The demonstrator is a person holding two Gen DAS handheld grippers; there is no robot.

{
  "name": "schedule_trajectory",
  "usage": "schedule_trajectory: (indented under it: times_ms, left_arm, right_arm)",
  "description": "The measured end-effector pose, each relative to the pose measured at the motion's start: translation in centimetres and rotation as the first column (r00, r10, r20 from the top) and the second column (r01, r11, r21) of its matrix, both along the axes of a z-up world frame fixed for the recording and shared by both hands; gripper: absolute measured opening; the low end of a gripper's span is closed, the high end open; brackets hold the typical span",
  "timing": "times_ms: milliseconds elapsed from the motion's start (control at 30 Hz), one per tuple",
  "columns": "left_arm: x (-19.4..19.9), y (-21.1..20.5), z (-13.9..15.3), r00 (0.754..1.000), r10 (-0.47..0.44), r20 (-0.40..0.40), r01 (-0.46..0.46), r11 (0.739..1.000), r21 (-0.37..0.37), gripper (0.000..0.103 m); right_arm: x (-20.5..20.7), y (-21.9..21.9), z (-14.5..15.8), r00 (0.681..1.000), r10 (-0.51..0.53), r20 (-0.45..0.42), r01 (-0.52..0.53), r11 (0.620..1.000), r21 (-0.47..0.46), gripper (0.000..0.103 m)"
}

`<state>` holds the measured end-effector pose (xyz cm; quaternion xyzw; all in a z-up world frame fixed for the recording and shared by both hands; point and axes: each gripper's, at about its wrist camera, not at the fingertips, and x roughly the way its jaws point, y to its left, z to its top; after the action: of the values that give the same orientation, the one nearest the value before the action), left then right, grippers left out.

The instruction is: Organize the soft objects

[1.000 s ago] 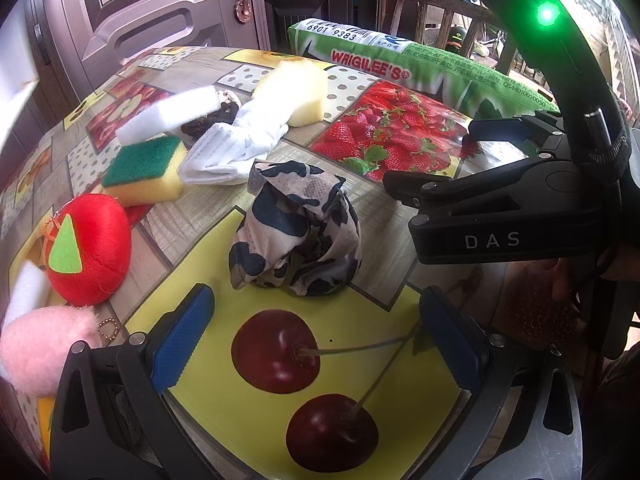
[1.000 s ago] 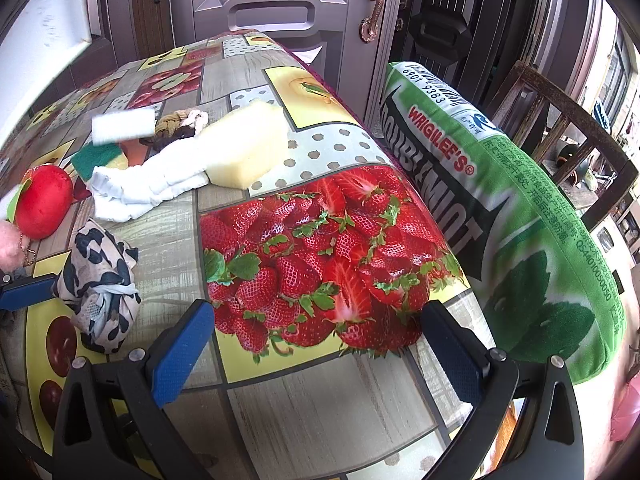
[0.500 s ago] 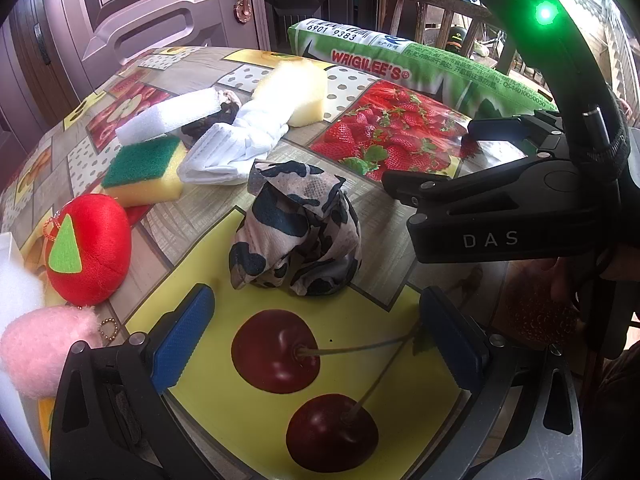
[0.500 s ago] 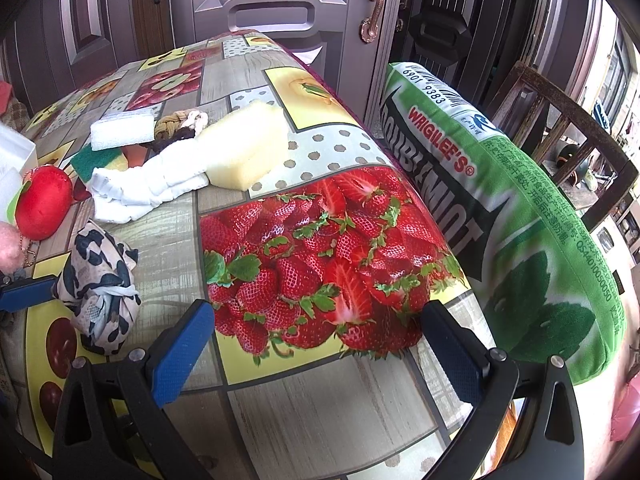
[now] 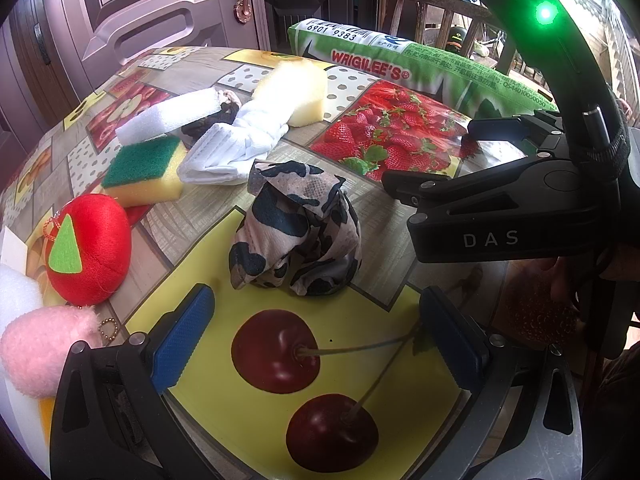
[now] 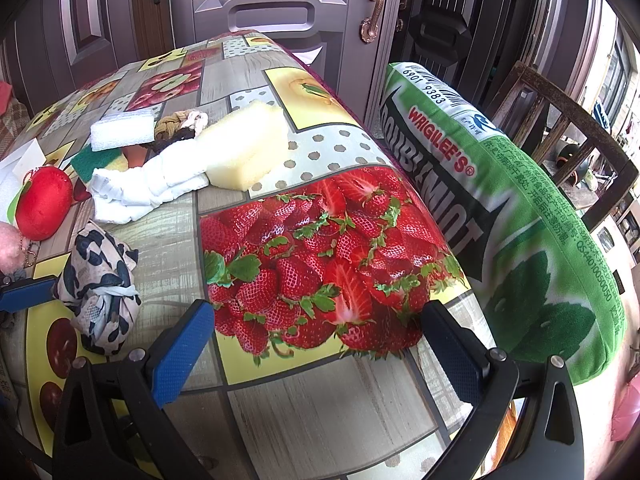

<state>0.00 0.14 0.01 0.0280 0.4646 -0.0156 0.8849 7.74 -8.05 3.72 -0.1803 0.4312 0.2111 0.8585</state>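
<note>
Black left gripper [image 5: 316,340], blue ribbed pads [image 5: 182,338]; right gripper [image 6: 320,350] alike, "DAS" marking.

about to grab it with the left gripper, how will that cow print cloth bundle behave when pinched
The cow print cloth bundle looks crumpled and knotted, so it will probably squash and flop rather than hold shape. It seems light; loose flaps may trail. The left gripper is open before it, and its textured blue fingers should grip fabric without slipping.

Table [image 5: 400,208] covered with a fruit-print cloth. Lying on it: knotted black-and-white cloth bundle [image 5: 296,236], white folded towel [image 5: 240,148], yellow sponge [image 5: 296,92], green-topped sponge [image 5: 146,172], white foam block [image 5: 168,114], red plush apple [image 5: 86,248], pink plush [image 5: 40,348].
</note>
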Motion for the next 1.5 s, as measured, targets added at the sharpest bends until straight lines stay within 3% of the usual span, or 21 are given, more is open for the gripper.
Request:
schedule_trajectory:
  times_ms: [333, 567, 767, 933, 1033, 1100, 1233, 1333, 1433, 1500]
  left_arm:
    - [-0.2, -0.2, -0.1, 1.0, 0.0, 0.003, 0.0, 1.0, 0.001, 0.102]
    - [-0.1, -0.1, -0.1, 1.0, 0.001, 0.003, -0.001, 1.0, 0.001, 0.102]
    - [-0.1, -0.2, -0.1, 1.0, 0.008, 0.003, -0.008, 1.0, 0.0, 0.102]
    - [0.3, -0.9, 0.1, 0.995, 0.096, -0.008, -0.096, 0.995, -0.003, 0.102]
    - [0.6, -1.9, 0.2, 0.999, 0.05, -0.01, -0.05, 0.998, -0.033, 0.102]
    - [-0.1, -2.2, 1.1, 1.0, 0.023, -0.009, -0.023, 0.994, -0.106, 0.102]
    - [-2.3, -2.6, 4.8, 0.996, 0.031, 0.085, -0.019, 0.99, -0.138, 0.102]
    - [-4.6, -1.6, 8.4, 0.98, 0.081, 0.184, -0.06, 0.991, -0.118, 0.102]
    - [-7.6, 1.3, 11.2, 0.939, 0.215, 0.269, -0.175, 0.971, -0.164, 0.102]
    - [-9.8, 3.6, 12.4, 0.897, 0.321, 0.305, -0.273, 0.943, -0.191, 0.102]
  right_arm:
    - [0.0, -0.1, 0.0, 1.0, 0.006, -0.003, -0.006, 1.0, -0.001, 0.103]
    - [-0.4, -1.1, 0.4, 0.997, 0.074, -0.037, -0.074, 0.997, -0.003, 0.103]
    - [-0.6, -4.2, 2.9, 0.998, 0.032, -0.052, -0.029, 0.998, 0.063, 0.103]
    - [-0.1, -6.4, 6.0, 1.0, 0.003, -0.023, -0.001, 0.995, 0.102, 0.103]
    - [0.2, -7.2, 7.3, 1.0, -0.011, -0.014, 0.012, 0.992, 0.128, 0.103]
    - [0.6, -7.3, 7.9, 1.0, -0.013, -0.011, 0.015, 0.99, 0.142, 0.103]
    - [1.1, -6.9, 9.4, 1.0, -0.006, 0.007, 0.005, 0.983, 0.183, 0.103]
    - [1.4, -6.3, 10.9, 1.0, 0.007, 0.022, -0.011, 0.973, 0.231, 0.103]
    - [1.5, -5.4, 12.3, 0.998, 0.03, 0.055, -0.044, 0.962, 0.271, 0.103]
    - [1.5, -4.7, 12.8, 0.996, 0.051, 0.079, -0.072, 0.955, 0.289, 0.103]
